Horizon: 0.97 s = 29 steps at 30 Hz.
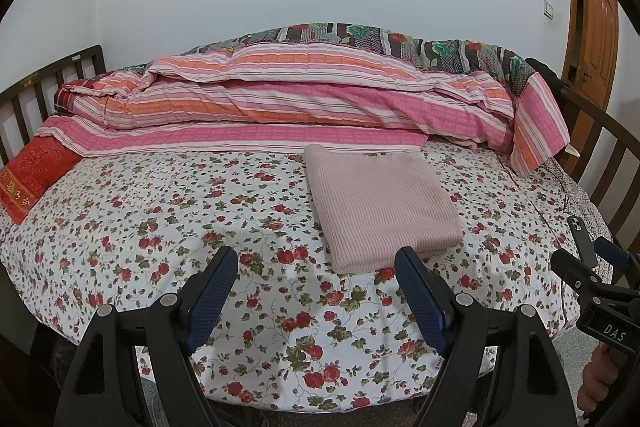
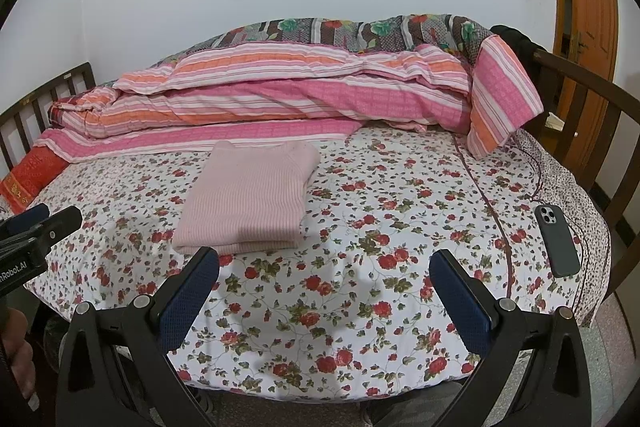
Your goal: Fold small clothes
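A pink knit garment (image 1: 380, 203) lies folded square on the floral bed (image 1: 160, 219), apparently finished. Left tool (image 1: 316, 291) and right tool (image 2: 324, 291) hover spread and empty above the near edge.

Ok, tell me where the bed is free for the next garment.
Widest free patch: the flowered sheet left of the folded pink sweater, between the red cushion and the near edge. A narrower patch lies between sweater and phone. The back is crowded with the striped quilt.
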Motion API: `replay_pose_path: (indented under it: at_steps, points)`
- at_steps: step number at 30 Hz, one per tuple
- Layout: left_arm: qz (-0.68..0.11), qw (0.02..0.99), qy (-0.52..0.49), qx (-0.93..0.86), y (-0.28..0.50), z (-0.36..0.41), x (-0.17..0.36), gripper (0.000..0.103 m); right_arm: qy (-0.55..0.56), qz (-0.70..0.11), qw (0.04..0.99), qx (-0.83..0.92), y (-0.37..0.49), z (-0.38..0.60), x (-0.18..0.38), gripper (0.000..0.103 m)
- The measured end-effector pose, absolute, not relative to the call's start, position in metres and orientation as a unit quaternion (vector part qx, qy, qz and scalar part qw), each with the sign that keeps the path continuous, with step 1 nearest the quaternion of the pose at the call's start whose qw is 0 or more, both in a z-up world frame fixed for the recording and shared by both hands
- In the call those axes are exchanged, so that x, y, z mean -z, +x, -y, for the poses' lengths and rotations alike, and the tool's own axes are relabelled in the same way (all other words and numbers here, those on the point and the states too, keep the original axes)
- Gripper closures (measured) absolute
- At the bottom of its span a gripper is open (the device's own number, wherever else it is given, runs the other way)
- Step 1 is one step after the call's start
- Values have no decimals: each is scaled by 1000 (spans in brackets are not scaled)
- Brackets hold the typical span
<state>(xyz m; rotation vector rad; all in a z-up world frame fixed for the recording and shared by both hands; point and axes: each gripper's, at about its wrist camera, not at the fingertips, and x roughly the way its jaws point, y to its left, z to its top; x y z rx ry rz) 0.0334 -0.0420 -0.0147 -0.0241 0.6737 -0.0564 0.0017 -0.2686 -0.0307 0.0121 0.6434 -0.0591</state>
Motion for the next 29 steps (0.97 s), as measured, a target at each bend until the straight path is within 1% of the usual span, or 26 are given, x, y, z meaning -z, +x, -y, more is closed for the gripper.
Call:
replay_pose_path:
  at_steps: [29]
  points:
    - [-329,944,-14,32,33,43,14,23,6,-315,948,30,0,267,30,0]
